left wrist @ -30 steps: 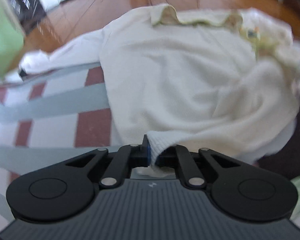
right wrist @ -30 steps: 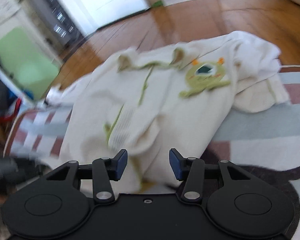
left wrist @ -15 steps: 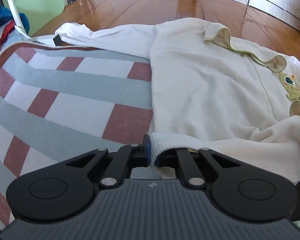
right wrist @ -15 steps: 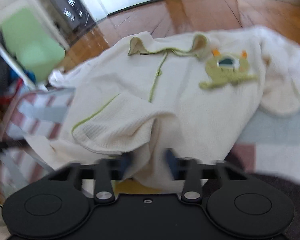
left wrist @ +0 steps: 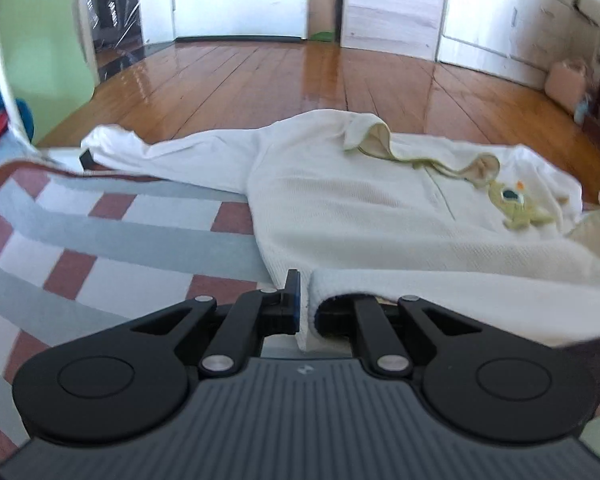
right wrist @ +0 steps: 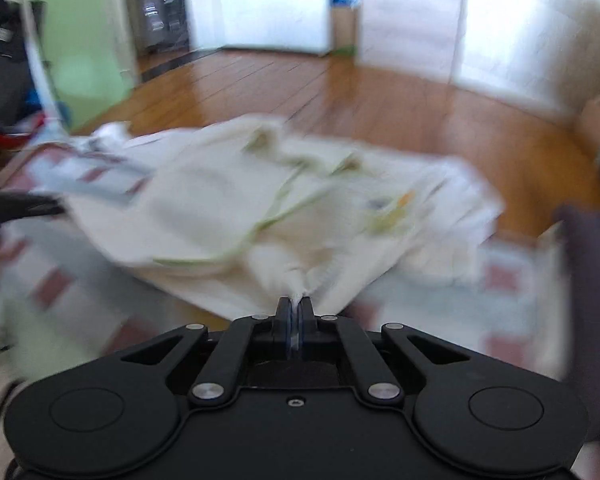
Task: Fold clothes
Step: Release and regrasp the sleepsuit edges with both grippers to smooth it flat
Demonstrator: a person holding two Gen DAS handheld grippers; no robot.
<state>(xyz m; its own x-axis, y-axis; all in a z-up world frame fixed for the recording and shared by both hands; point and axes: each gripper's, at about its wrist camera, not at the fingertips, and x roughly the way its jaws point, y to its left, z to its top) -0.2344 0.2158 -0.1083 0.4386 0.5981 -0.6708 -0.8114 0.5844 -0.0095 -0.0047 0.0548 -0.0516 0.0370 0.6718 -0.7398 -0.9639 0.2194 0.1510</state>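
No words, numbers or brand names can be read anywhere; a small pale mark on the left gripper [left wrist: 305, 312] body is illegible.

Bright daylight from far doorways, glare streaks on wooden floor [left wrist: 300, 80], left wrist view mostly sharp, right wrist view heavily motion-blurred, overexposed background, fisheye curvature and dark vignetting at corners

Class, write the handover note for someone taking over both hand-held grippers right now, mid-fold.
Left hand-held gripper: shut on the hem of the cream garment.
Right hand-held gripper: shut on a bunched edge of the same garment; view blurred.
Garment lies face up, partly on the striped rug, one sleeve stretched out to the left.
Done: both grips taken.
Left: all of the folding.
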